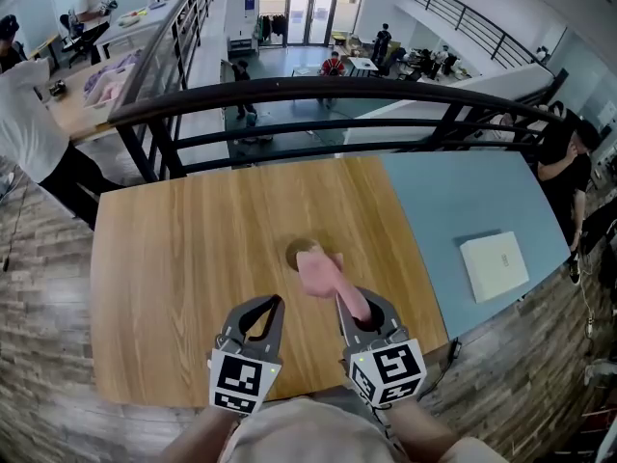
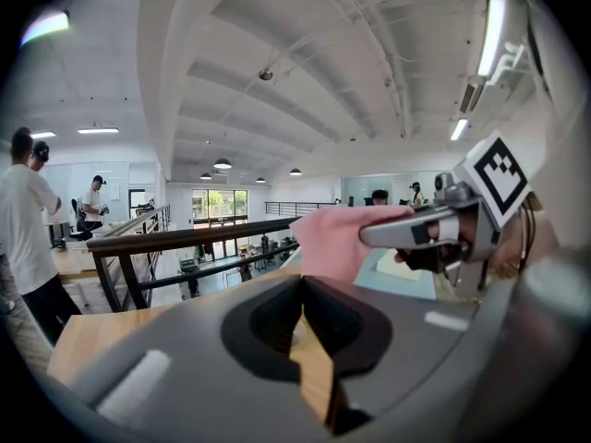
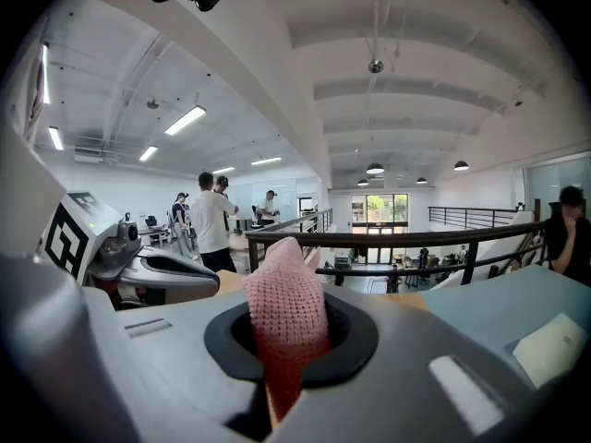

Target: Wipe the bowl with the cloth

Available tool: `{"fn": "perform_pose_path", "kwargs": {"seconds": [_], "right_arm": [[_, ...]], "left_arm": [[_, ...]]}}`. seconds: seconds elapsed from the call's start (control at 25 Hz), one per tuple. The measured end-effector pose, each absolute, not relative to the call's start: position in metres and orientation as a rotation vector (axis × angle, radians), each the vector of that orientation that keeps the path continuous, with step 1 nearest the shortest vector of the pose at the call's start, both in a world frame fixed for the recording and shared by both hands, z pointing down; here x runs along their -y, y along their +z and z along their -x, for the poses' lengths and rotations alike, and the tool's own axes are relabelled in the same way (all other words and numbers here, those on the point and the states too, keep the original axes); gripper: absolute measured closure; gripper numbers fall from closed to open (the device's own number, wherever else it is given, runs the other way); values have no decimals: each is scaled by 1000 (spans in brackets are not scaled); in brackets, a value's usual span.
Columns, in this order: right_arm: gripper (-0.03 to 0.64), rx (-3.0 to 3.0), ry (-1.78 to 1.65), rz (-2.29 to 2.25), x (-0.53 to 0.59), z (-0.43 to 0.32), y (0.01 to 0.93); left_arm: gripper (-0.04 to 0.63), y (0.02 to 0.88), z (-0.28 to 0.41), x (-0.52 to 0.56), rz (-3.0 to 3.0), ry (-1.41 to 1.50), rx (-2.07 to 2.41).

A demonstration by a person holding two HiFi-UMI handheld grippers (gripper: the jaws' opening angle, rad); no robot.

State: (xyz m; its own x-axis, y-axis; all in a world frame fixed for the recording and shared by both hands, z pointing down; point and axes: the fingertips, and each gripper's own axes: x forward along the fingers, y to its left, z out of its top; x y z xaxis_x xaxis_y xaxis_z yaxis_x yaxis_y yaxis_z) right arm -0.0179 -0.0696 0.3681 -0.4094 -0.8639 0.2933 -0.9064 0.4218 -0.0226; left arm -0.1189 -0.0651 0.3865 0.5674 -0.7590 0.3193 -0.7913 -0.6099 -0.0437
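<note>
Right gripper (image 1: 351, 306) clamped on pink knitted cloth (image 1: 321, 270), draped over small brown round bowl (image 1: 294, 252) at 12 o'clock. Left gripper (image 1: 277, 302) jaws together, empty. Best: press cloth down, circle bowl interior.

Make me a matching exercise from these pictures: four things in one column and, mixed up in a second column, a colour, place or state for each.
Column one:
1. left claw
2. right claw
3. cloth
4. white box

Column two:
A. lies on the blue tabletop
B. pink
C. shut, with nothing in it
D. shut on the cloth

Pairs: 1-C, 2-D, 3-B, 4-A
</note>
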Motion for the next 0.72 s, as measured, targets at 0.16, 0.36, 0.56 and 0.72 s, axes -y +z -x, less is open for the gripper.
{"fn": "perform_pose_path", "kwargs": {"seconds": [0.16,0.36,0.56,0.72], "right_arm": [[601,2447,280,-1519,75,7,373],[601,2441,238,-1489,85,-10,377],[601,2396,52,-1471,101,-22,375],[601,2402,28,-1465,118,-24,380]], "left_arm": [[592,390,109,68,-2653,477,1356],[592,398,102,75,-2585,520,1401],[560,410,96,90,-2519,560,1401],[554,425,97,106,-2475,576,1387]]}}
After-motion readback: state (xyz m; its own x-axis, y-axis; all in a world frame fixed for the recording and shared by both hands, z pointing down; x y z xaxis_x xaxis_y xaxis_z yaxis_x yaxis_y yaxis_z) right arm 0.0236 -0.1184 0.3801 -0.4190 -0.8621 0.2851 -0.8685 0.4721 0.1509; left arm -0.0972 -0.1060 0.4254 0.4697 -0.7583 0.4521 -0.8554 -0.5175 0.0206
